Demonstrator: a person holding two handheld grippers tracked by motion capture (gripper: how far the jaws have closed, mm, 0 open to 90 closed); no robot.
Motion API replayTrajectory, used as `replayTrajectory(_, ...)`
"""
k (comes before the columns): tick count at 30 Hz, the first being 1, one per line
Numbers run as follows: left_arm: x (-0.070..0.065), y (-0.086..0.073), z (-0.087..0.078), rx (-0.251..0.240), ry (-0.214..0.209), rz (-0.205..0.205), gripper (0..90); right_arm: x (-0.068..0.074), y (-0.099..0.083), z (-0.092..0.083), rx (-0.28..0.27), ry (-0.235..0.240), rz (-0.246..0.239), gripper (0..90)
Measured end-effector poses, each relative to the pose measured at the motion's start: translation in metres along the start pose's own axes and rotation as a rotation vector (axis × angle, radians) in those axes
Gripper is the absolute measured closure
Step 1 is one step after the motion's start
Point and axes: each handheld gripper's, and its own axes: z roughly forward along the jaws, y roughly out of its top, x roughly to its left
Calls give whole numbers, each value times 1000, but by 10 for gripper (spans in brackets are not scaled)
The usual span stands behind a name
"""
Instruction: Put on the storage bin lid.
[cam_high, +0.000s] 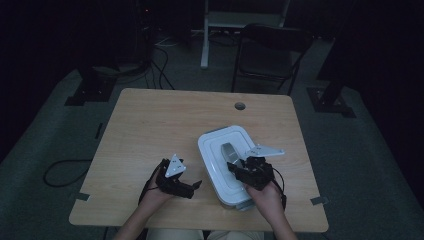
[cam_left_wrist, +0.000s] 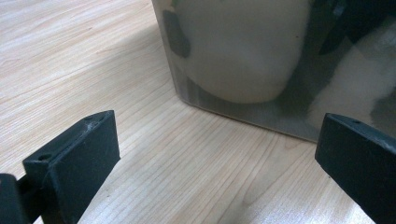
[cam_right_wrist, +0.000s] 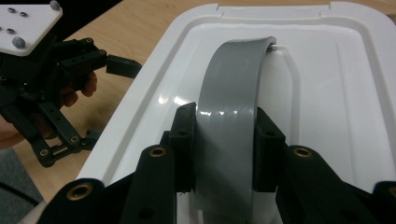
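Grey handle (cam_right_wrist: 229, 126) on the white lid (cam_right_wrist: 327, 93) is what we've got clamped right now: our right hand-held gripper (cam_right_wrist: 224, 140) has its two black jaws pressed on either side of that arched strap, which runs up the middle of the lid. The lid sits on a white storage box (cam_high: 227, 165) on the right half of the wooden tabletop (cam_high: 150, 130), near our edge. Our left hand-held gripper (cam_high: 192, 186) hangs just left of the box, low over the wood, jaws spread wide with nothing between them. From its own camera we're looking at the translucent box wall (cam_left_wrist: 243, 60) just ahead, with something pale blurred behind it, can't tell what. Room around us is pretty dark, with a chair (cam_high: 270, 50) past the far edge.
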Motion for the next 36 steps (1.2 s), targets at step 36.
replayTrajectory(36, 3, 6, -1, -13, -6, -11, 5, -3, 14, -11, 21, 60, 16, 435)
